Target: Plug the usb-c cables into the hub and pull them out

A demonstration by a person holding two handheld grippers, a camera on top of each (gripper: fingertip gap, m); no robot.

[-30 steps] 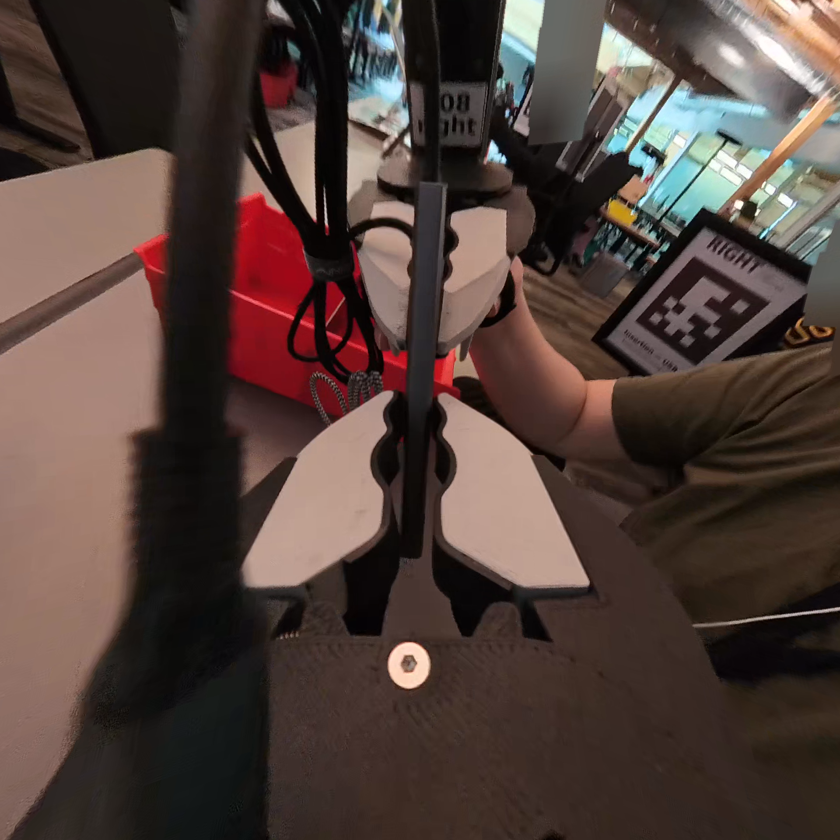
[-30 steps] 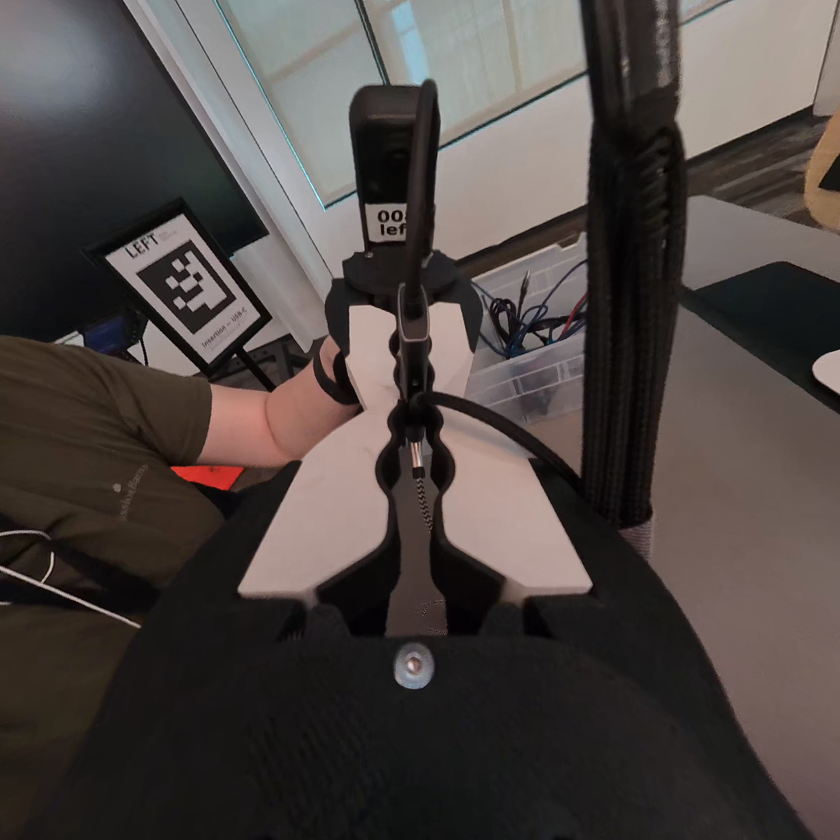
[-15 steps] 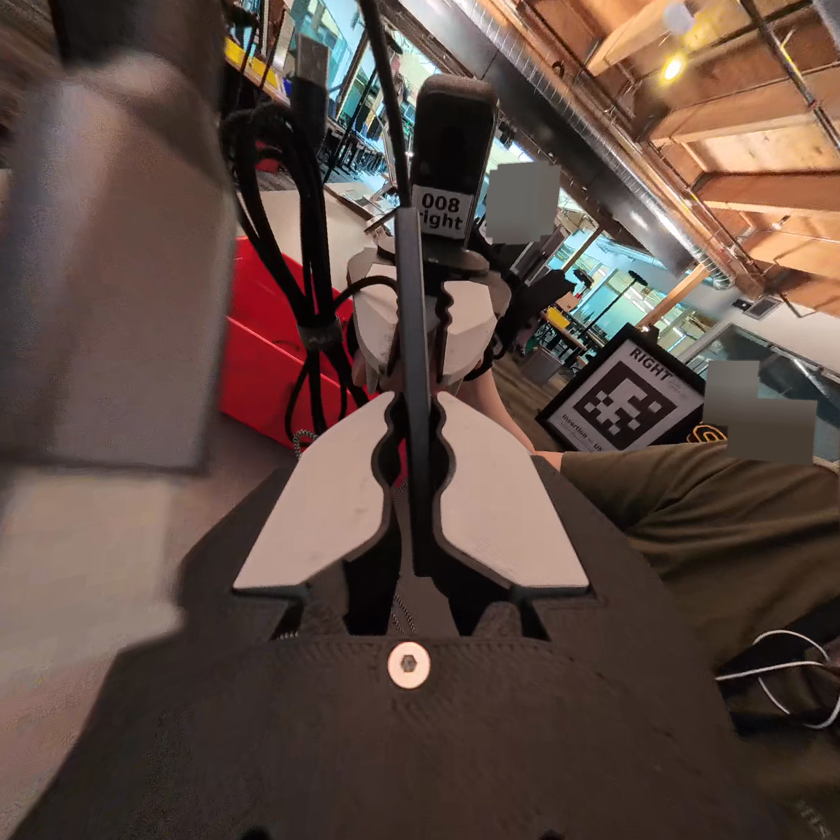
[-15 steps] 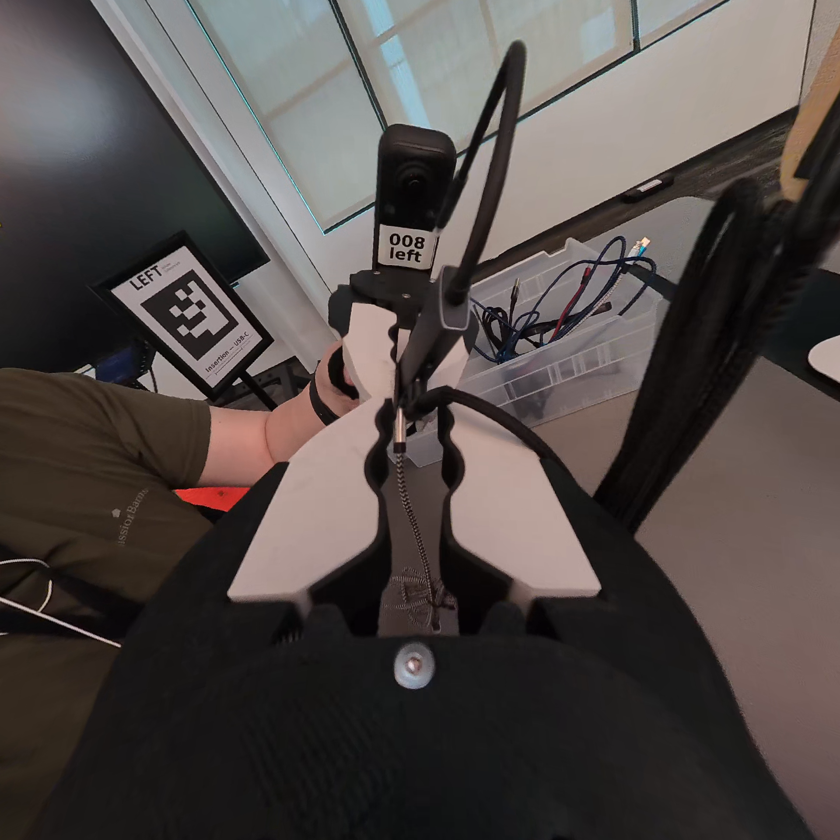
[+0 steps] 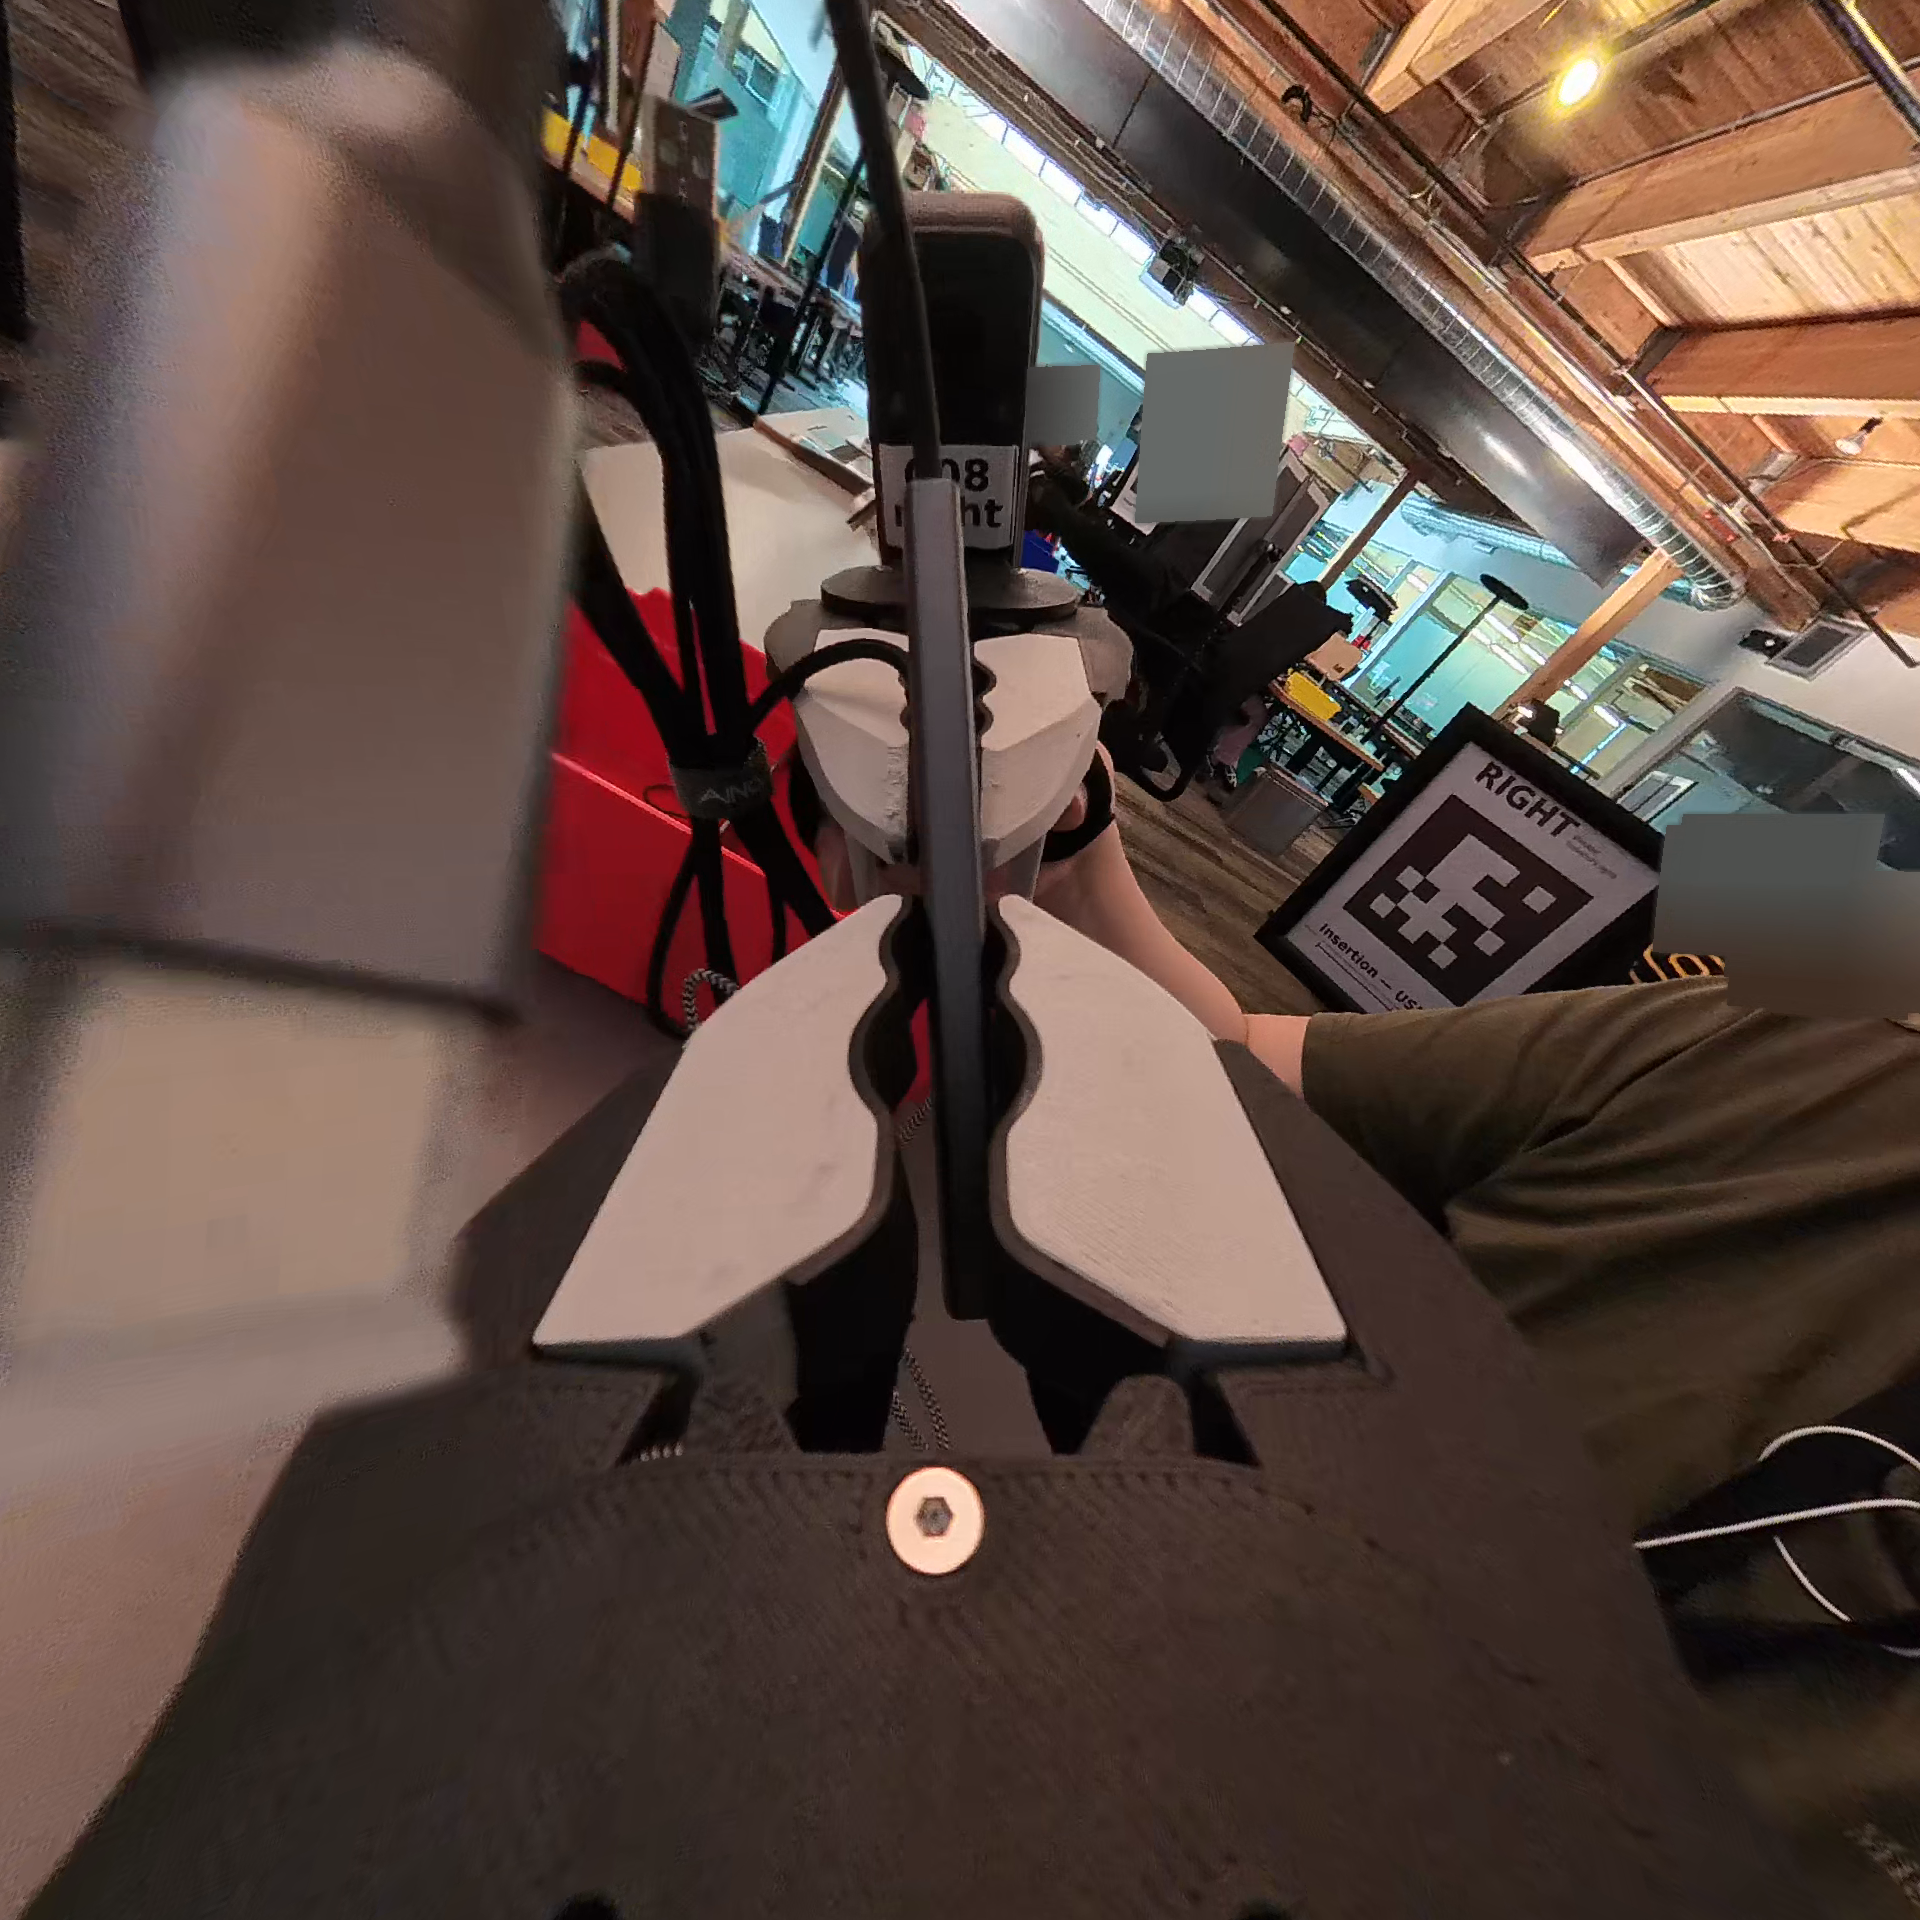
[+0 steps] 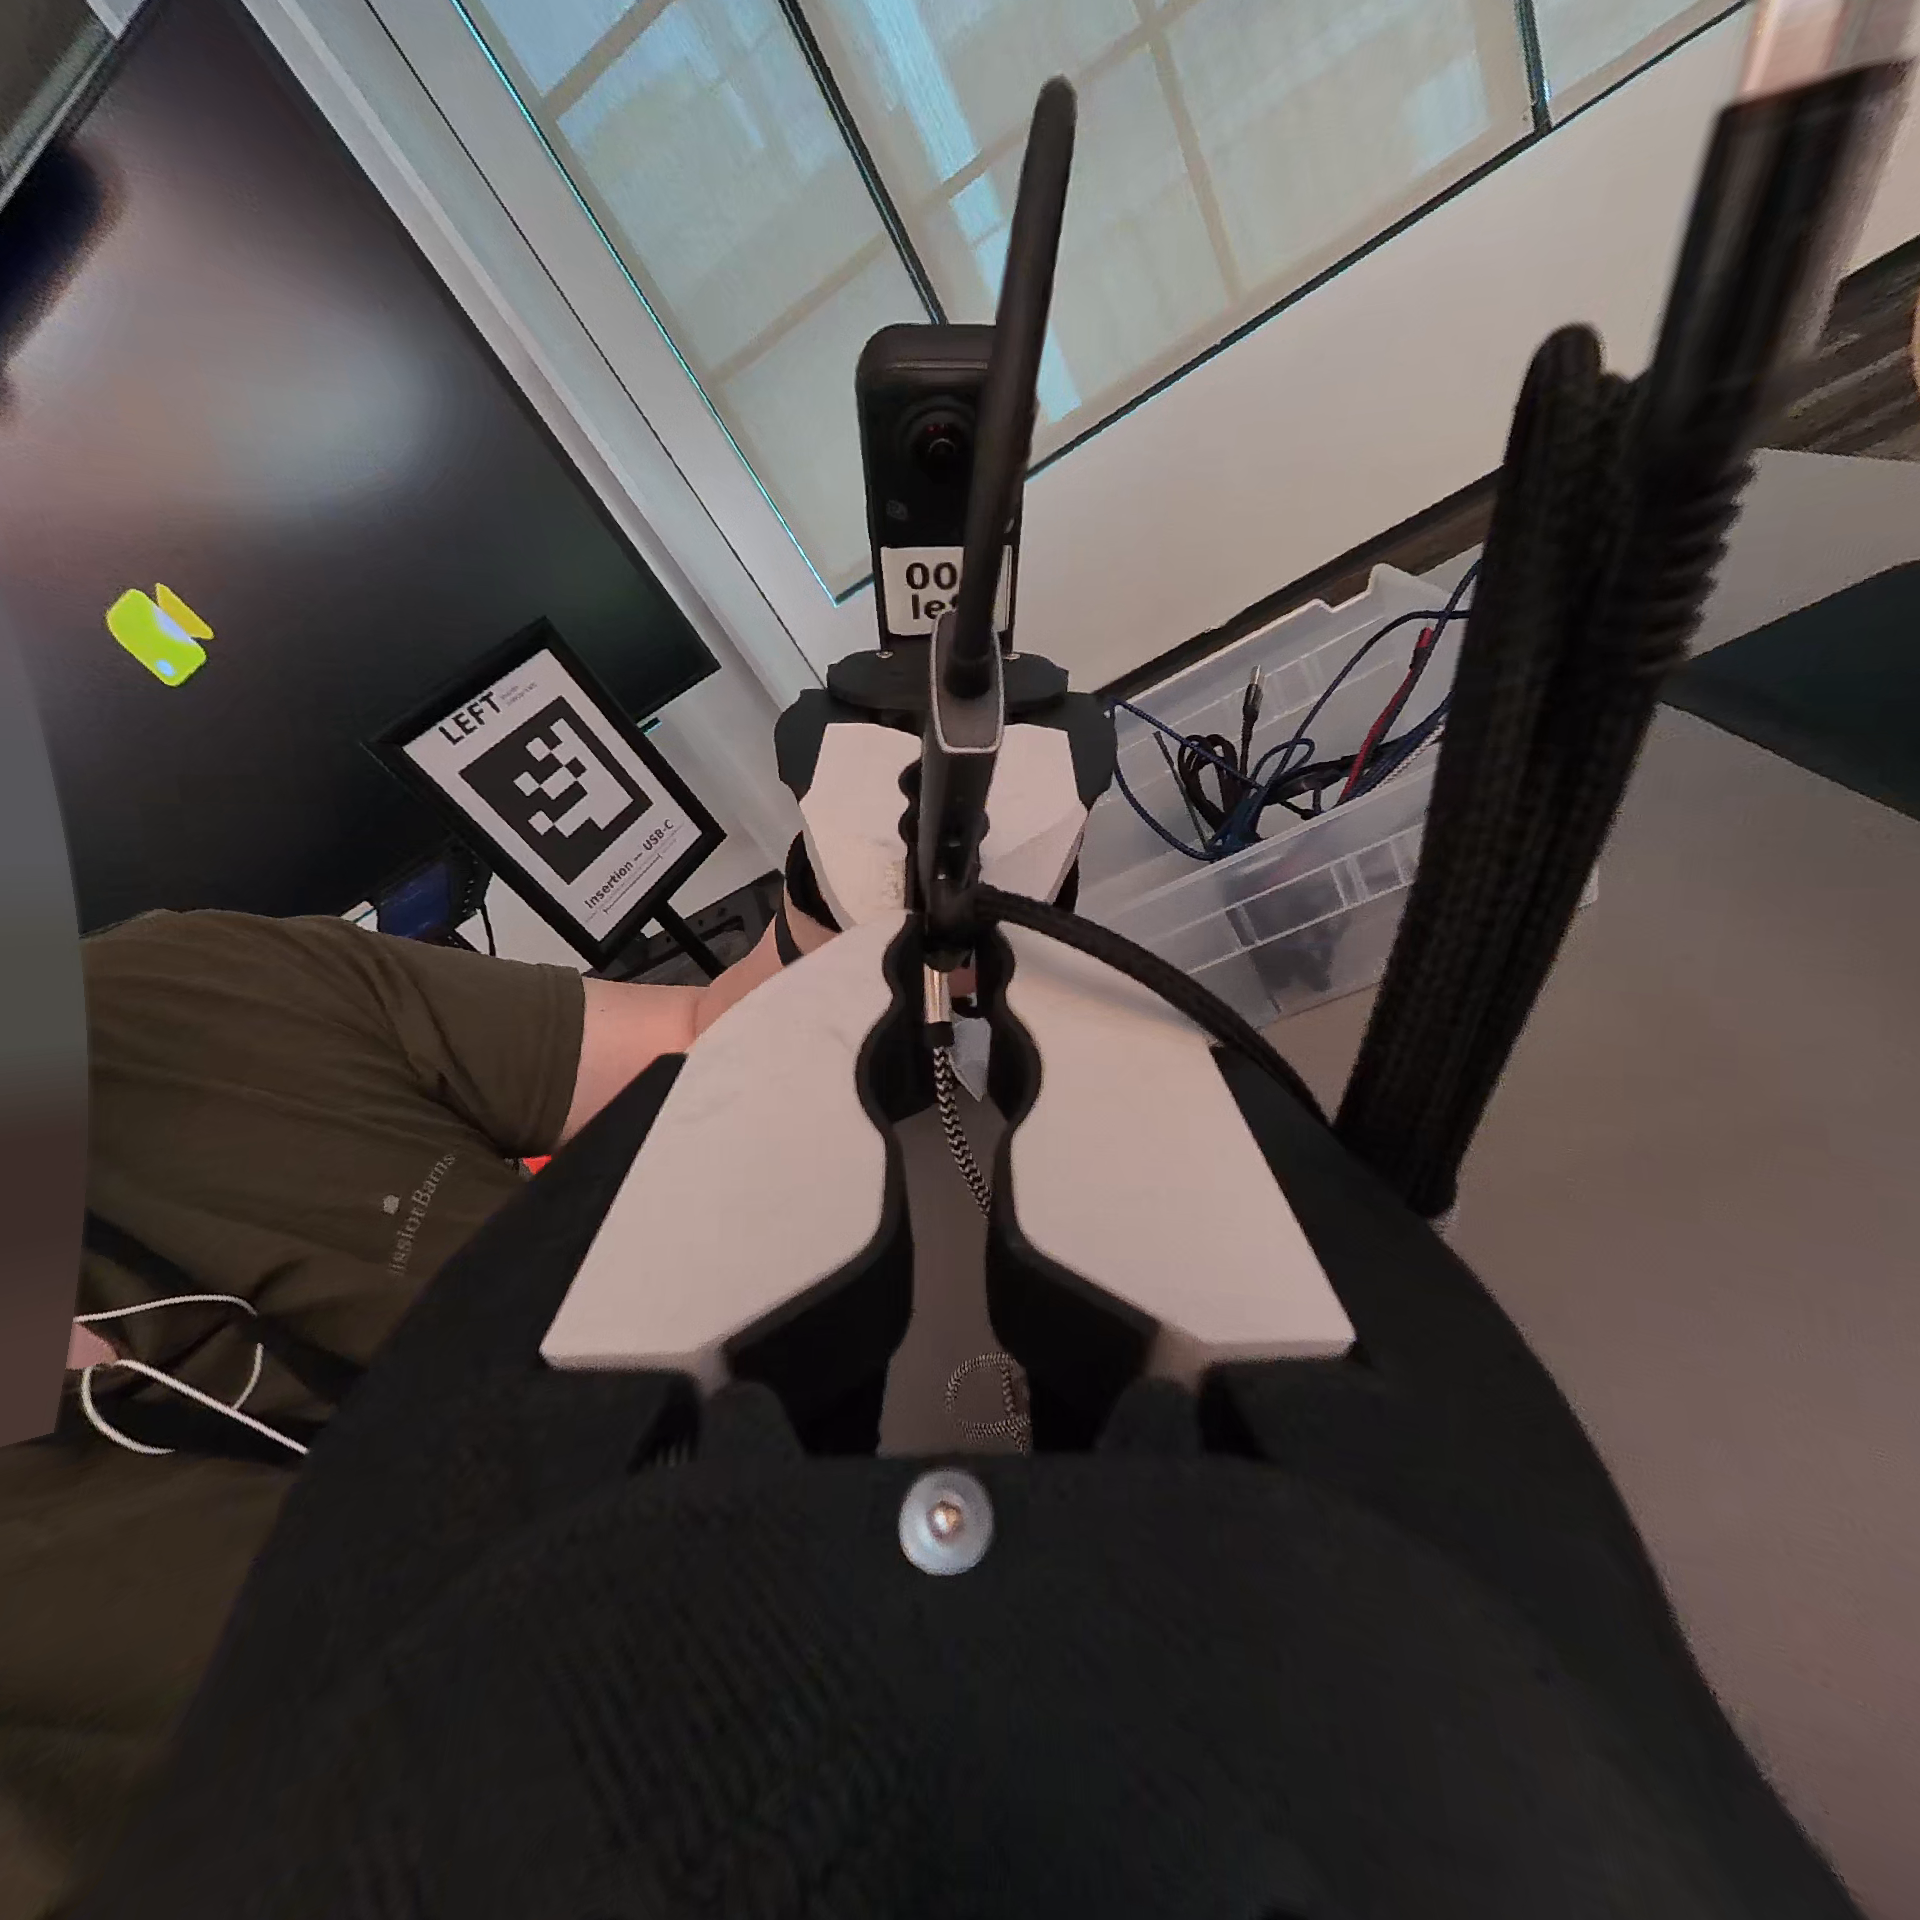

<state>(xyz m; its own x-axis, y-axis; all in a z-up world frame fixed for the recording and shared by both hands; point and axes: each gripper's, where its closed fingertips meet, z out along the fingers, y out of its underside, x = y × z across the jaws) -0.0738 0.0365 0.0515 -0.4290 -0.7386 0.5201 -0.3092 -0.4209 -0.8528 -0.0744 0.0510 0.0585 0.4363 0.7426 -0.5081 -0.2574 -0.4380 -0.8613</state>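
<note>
The left gripper (image 5: 948, 935) is clamped on the hub (image 5: 948, 831), a thin dark slab seen edge-on that stands upright between the white fingers (image 5: 748, 1132) and reaches toward 12 o'clock. In the right wrist view the same hub (image 6: 961, 748) shows its silver-rimmed end, with its own black lead (image 6: 1023, 343) arcing up to 12 o'clock.

The right gripper (image 6: 951, 951) is closed on the metal plug of a braided black-and-white cable (image 6: 961, 1122), which runs back down between the fingers toward 6 o'clock. The plug tip (image 6: 935, 982) sits right at the hub's lower edge (whether it is seated in a port cannot be told). A thicker black braided cable (image 6: 1132, 987) leaves the hub toward 4 o'clock.

A bundle of black cables (image 5: 707, 675), strapped together, hangs at 10 o'clock in the left wrist view in front of a red bin (image 5: 613, 831). In the right wrist view a clear bin (image 6: 1299, 862) of coloured cables stands at 2 o'clock on the grey table (image 6: 1714, 1143).
</note>
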